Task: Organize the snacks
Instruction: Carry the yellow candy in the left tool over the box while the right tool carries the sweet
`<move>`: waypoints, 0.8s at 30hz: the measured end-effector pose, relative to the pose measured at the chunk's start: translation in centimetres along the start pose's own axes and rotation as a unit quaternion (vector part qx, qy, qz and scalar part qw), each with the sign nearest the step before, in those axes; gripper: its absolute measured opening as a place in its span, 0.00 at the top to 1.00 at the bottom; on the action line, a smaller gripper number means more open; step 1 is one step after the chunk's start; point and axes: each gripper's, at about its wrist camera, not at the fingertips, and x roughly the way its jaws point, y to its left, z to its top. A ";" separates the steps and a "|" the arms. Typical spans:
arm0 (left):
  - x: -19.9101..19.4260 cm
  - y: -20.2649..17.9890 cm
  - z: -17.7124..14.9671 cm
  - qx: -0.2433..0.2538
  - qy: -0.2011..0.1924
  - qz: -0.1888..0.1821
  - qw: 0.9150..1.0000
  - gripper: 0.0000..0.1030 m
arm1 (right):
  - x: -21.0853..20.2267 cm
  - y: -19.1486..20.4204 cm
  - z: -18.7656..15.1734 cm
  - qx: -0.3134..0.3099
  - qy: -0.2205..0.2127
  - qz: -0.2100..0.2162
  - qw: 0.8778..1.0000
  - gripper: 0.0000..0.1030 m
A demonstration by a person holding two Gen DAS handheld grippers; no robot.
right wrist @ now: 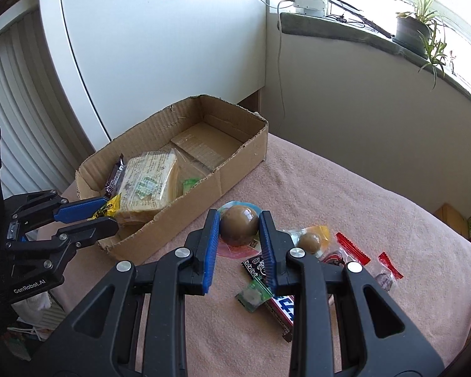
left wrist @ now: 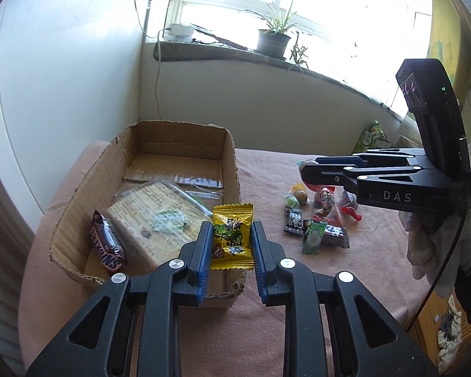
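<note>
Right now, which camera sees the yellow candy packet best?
The left wrist view. The yellow candy packet sits face-on between the left gripper pads, print showing, over the cardboard box. The right wrist view shows only a crumpled yellow edge poking out of that gripper from the side.

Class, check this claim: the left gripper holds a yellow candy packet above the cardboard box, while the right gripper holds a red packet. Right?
Not quite. The right gripper grips a brown ball-shaped snack, not a red packet, as the right wrist view shows. The left gripper does hold the yellow candy packet above the cardboard box.
</note>
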 end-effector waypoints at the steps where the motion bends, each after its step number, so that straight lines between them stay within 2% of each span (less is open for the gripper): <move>1: -0.1 0.3 0.0 -0.002 -0.001 0.005 1.000 0.78 | 0.2 0.3 0.3 -0.002 0.000 0.002 1.000 0.74; 9: -0.2 2.3 0.5 -0.009 -0.007 0.031 0.999 0.78 | 2.5 2.1 2.4 -0.019 0.007 0.015 1.000 0.74; 24: 0.6 3.8 0.8 -0.019 0.000 0.049 0.999 0.78 | 6.4 3.6 5.6 -0.026 0.016 0.031 0.999 0.74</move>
